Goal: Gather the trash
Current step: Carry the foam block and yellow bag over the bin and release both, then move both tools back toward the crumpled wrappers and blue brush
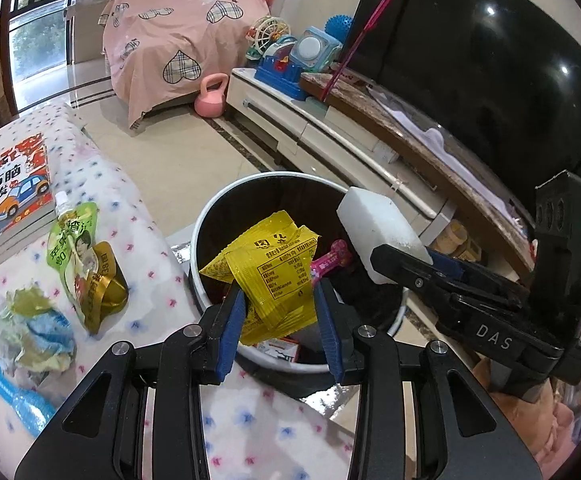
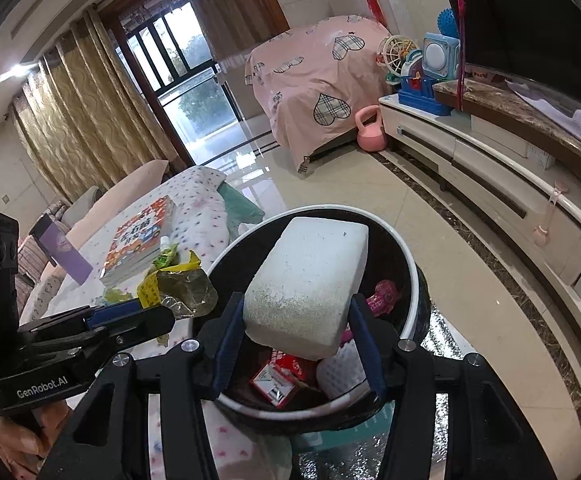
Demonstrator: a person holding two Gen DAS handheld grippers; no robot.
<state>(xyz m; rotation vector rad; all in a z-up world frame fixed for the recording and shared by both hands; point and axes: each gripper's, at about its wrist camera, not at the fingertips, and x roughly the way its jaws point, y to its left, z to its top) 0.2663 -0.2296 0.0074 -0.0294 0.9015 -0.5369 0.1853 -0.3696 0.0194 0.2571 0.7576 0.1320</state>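
A round bin [image 1: 218, 208] with a white rim and dark inside stands on the floor beside the covered table; it also shows in the right wrist view [image 2: 406, 256]. My left gripper [image 1: 279, 312] is shut on a yellow snack wrapper [image 1: 274, 276] above the bin's near rim. My right gripper [image 2: 296, 334] is shut on a white foam block [image 2: 310, 280] over the bin opening; the block shows in the left wrist view [image 1: 378, 228]. A pink wrapper [image 1: 330, 258] and red packaging [image 2: 282, 376] lie inside the bin.
On the table lie a green drink pouch [image 1: 78, 252], a crumpled blue and green wrapper [image 1: 38, 332], a blue bottle-shaped toy [image 1: 18, 400] and books [image 1: 6, 196]. A TV stand [image 1: 330, 136] with toys and a TV [image 1: 490, 80] runs behind the bin. A pink kettlebell [image 1: 210, 96] sits on the floor.
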